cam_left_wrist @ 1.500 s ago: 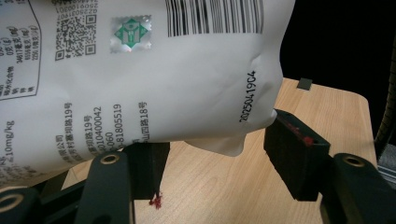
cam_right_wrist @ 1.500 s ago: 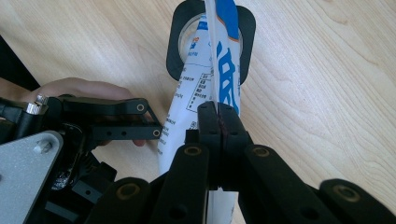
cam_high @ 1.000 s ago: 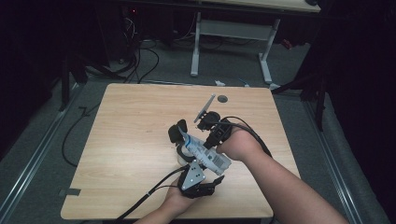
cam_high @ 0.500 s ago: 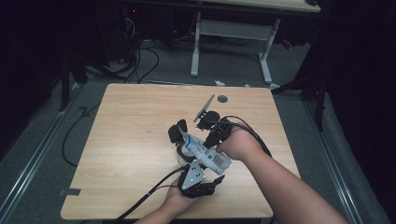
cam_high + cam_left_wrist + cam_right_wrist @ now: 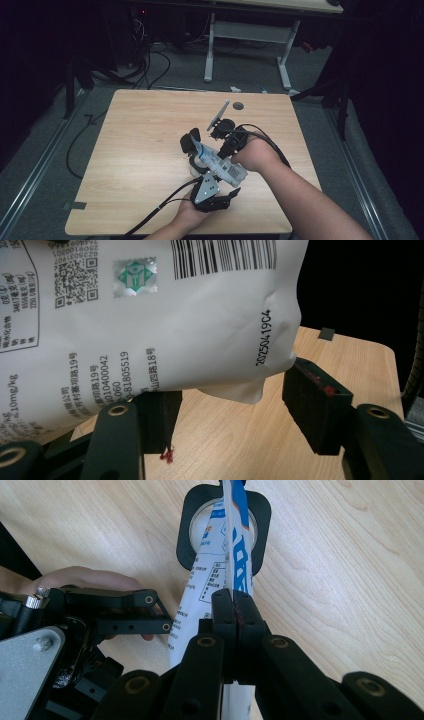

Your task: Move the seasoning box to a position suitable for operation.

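At the lower centre of the high view, we see a white printed pouch (image 5: 220, 165) held above the wooden tabletop (image 5: 140, 130). Our right hand-held gripper (image 5: 233, 611) is clamped tight on the pouch's edge. Our left hand-held gripper (image 5: 227, 407) stands wide beneath the pouch. A black-rimmed round container (image 5: 197, 505) sits below.

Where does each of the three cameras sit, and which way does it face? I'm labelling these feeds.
High view: above the person's side, looking forward and down on the wooden table; both forearms, the left gripper and right gripper show.
Left gripper view: on the left gripper, looking along its parted jaws at the white printed pouch.
Right gripper view: on the right gripper, looking down at the tabletop; its jaws pinch the pouch's edge, left hand beside.
All three share the pouch.
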The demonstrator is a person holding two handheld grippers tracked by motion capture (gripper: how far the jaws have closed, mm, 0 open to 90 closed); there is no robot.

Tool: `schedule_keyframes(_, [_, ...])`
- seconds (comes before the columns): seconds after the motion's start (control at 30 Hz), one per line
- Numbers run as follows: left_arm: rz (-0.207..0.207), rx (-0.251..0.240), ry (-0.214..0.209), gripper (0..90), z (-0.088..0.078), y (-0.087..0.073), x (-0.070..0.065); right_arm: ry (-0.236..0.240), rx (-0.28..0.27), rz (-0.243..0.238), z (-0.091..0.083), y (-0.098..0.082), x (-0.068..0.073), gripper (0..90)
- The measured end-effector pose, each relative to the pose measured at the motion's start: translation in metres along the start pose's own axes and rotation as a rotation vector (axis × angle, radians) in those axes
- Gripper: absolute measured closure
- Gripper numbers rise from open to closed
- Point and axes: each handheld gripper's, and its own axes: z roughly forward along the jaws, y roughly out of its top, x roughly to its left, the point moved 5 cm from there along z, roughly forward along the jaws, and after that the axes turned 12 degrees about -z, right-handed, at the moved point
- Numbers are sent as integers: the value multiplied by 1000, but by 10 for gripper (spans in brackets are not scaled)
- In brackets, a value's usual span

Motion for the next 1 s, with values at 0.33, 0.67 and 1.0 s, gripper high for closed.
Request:
schedule_keyframes(0.33, [-2, -6, 0, 420, -1, 1, 0, -5, 0, -1, -2, 1, 1, 900])
schedule_keyframes(0.67, [-2, -6, -1, 421, -1, 2, 0, -3, -2, 0, -3, 1, 0, 900])
schedule_keyframes(1.0, [-3, -7, 0, 421, 0, 3, 0, -1, -5, -2, -3, 1, 0, 900])
